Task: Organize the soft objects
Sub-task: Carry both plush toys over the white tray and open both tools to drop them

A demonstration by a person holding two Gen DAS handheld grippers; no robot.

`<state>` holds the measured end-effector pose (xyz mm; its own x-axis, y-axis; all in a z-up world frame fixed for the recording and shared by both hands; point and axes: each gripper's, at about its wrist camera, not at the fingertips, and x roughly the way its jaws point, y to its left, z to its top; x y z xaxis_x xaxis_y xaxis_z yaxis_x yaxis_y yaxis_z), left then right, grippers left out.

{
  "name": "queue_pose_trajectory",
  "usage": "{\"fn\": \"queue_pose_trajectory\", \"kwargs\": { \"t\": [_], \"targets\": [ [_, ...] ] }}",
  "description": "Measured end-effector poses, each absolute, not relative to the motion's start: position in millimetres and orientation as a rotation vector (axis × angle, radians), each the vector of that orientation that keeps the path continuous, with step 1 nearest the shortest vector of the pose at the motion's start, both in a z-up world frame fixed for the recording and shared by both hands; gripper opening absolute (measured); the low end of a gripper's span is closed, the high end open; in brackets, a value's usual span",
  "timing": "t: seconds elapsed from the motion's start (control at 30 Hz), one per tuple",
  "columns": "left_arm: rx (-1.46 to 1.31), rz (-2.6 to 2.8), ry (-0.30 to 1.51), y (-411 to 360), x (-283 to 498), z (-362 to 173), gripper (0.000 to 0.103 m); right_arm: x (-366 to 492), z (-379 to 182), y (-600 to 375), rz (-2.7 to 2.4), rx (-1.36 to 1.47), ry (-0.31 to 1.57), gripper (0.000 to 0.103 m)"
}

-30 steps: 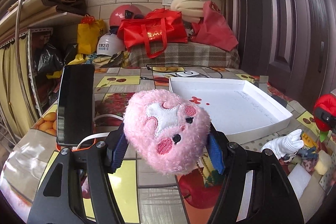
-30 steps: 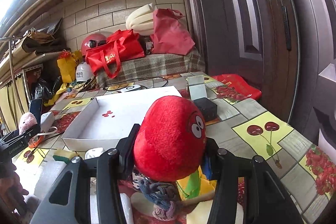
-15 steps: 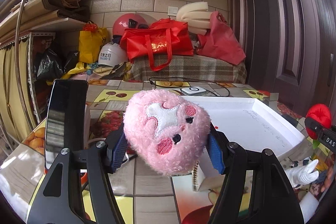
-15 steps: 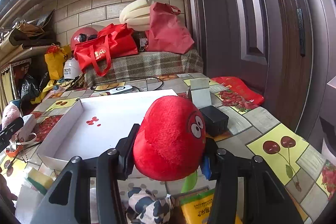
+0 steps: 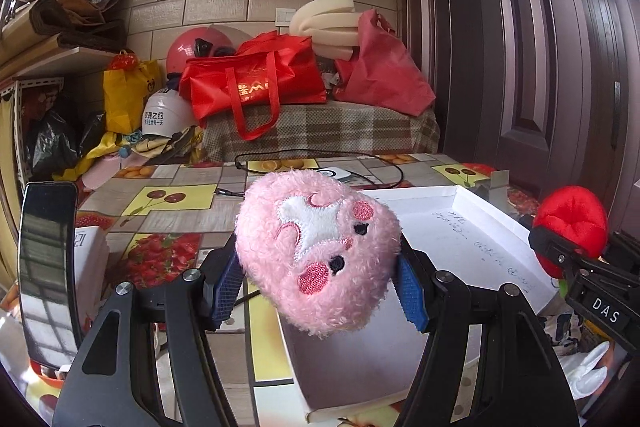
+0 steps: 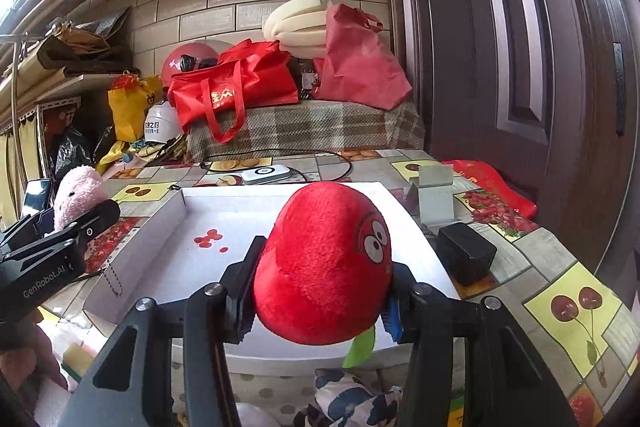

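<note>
My left gripper (image 5: pixel 316 287) is shut on a pink plush toy (image 5: pixel 320 251) with a white face patch, held above the near left corner of a shallow white tray (image 5: pixel 480 227). My right gripper (image 6: pixel 320 303) is shut on a red plush toy (image 6: pixel 320 263) with cartoon eyes and a green leaf, held over the tray's (image 6: pixel 168 247) near edge. Each view shows the other hand: the red plush toy (image 5: pixel 572 223) at the right, the pink plush toy (image 6: pixel 78 193) at the left. The tray holds no toys.
A phone (image 5: pixel 48 267) stands upright at the left on a fruit-patterned tablecloth. A black box (image 6: pixel 464 253) and grey stand (image 6: pixel 434 193) sit right of the tray. A patterned cloth (image 6: pixel 352 399) and a white glove toy (image 5: pixel 592 371) lie near me. A power bank (image 6: pixel 266 173) with cable lies beyond.
Both grippers have moved in toward the tray from either side, still holding their toys. The tray now fills more of each view and the other gripper appears closer.
</note>
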<state>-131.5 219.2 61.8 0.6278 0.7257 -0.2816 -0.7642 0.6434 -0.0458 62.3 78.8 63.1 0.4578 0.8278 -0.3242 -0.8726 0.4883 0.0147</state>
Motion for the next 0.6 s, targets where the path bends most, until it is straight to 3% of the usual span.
{"fn": "queue_pose_trajectory", "kwargs": {
  "t": [0.33,0.6],
  "targets": [
    [-0.189,0.863,0.285,226.9,-112.4,59.5,0.066,116.7,59.2,70.1,0.891,-0.010,0.429,0.051],
    [-0.199,0.894,0.327,234.7,-94.0,56.5,0.066,83.2,63.6,96.6,0.992,-0.177,0.312,0.051]
  ]
}}
